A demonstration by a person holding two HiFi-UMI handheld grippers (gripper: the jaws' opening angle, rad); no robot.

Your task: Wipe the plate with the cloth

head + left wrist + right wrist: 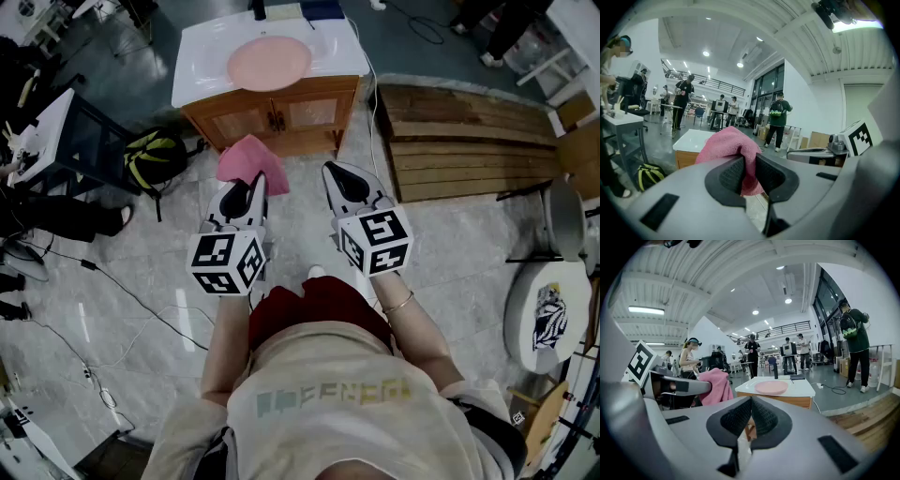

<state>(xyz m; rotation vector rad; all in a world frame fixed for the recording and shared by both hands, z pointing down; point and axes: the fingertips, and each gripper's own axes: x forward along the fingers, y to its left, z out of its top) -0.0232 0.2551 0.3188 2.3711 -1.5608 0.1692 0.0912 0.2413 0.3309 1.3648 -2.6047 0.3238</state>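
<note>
Holding cloth (246, 159): left gripper (251, 184), jaws pinched.
Right gripper (336, 174): jaws met, empty.
Plate (269, 63): lay on cabinet (202, 56).

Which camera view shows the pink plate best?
The head view: it shows the whole plate from above, lying on the white cabinet top. The right gripper view shows it far off, as a flat oval. The left gripper view does not show it; the pink cloth fills the middle there.
</note>
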